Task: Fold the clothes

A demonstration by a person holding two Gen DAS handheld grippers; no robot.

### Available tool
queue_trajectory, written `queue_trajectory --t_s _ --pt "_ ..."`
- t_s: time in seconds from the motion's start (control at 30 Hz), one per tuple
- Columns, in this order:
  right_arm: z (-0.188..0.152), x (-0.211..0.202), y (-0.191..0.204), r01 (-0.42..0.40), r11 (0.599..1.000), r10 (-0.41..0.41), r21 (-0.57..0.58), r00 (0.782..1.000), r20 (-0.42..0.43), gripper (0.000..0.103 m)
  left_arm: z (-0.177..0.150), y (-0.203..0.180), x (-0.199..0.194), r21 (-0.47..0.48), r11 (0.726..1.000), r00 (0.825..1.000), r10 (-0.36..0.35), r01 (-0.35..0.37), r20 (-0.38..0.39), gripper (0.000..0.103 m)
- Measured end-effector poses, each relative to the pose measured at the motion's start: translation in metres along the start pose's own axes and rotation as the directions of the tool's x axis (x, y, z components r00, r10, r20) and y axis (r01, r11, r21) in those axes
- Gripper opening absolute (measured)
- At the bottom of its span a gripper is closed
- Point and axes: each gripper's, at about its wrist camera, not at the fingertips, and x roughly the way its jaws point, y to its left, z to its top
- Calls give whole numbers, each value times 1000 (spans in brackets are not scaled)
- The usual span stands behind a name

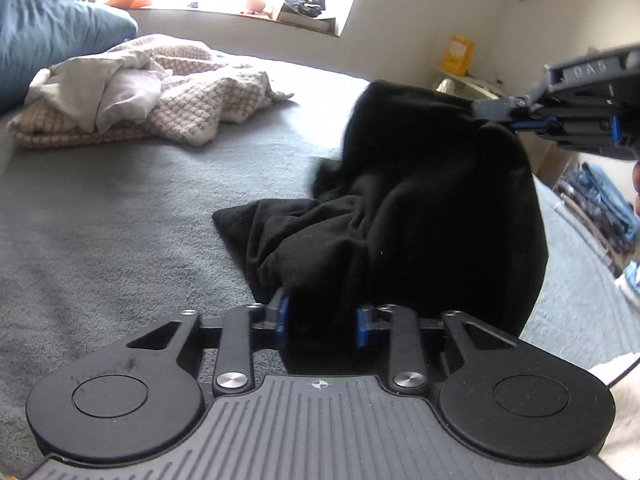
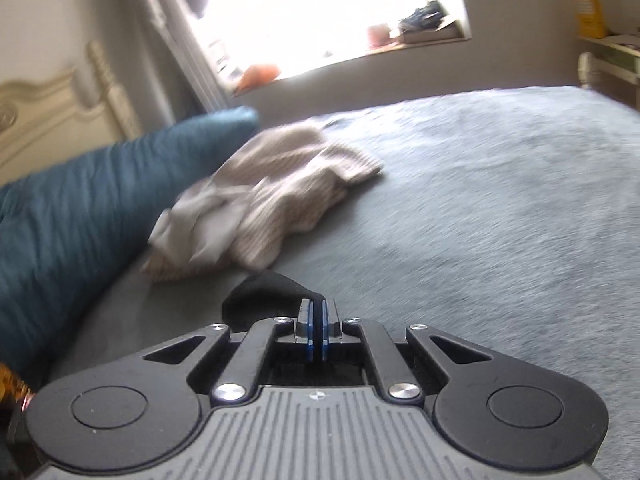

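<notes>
Left gripper (image 1: 322, 320) and right gripper (image 1: 492, 110), at two o'clock, both pinch soft black cloth (image 1: 400, 220). Only the right view shows the carved headboard (image 2: 52, 116)

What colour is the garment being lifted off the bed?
Black, plain with no pattern; the garment shows best in the left wrist view.

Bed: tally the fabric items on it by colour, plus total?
Black: 1, the black garment, held up by both grippers
Beige checked: 1, the knit blanket
White: 1, the white cloth lying on that blanket
Blue: 1, the blue pillow
Total: 4
</notes>
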Motion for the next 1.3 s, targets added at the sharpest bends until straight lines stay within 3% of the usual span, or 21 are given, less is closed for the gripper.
queue_trajectory --t_s 0.2,0.3,0.47,0.6,0.73,0.8,0.83,0.9,1.0,1.07,1.13,1.2,1.3 --pt "11 -19 -24 27 997 -33 73 996 79 3 10 -2 -29 -36 998 995 -45 48 88 16" --pt "10 -24 -42 36 990 -49 134 994 95 2 12 -5 -41 -43 992 988 -115 120 105 16" --pt "-7 -13 -76 143 967 -150 209 989 18 2 2 -19 -35 11 962 962 -272 272 8 16" --pt "-29 3 -105 293 916 -266 274 955 -131 2 -15 -36 -19 83 941 939 -317 329 -135 20" --pt "-44 3 -131 432 840 -385 328 901 -202 2 -18 -31 -21 51 938 932 -332 342 -143 34" --pt "-47 -5 -142 465 804 -414 371 885 -212 4 -17 -24 -26 22 939 933 -337 342 -122 41" --pt "-47 -9 -145 459 801 -410 385 888 -208 4 -16 -19 -25 11 942 936 -333 337 -117 42" --pt "-43 -18 -138 388 842 -348 376 922 -172 4 -13 -11 -23 -12 947 941 -321 321 -111 45" --pt "-34 -21 -101 251 941 -222 225 964 -146 5 -10 -3 -22 -39 954 948 -300 298 -109 46" --pt "-30 -19 -69 142 984 -123 108 979 -162 6 -10 0 -23 -53 960 954 -279 275 -108 46" --pt "-29 -16 -43 64 997 -57 31 981 -186 13 -10 2 -25 -71 967 962 -253 246 -106 46" --pt "-30 -14 -24 37 999 -39 -12 976 -214 31 -9 6 -26 -87 972 969 -228 220 -95 46" --pt "-33 -15 -15 85 996 -84 -7 967 -239 42 -5 11 -25 -97 979 980 -186 179 -68 46"
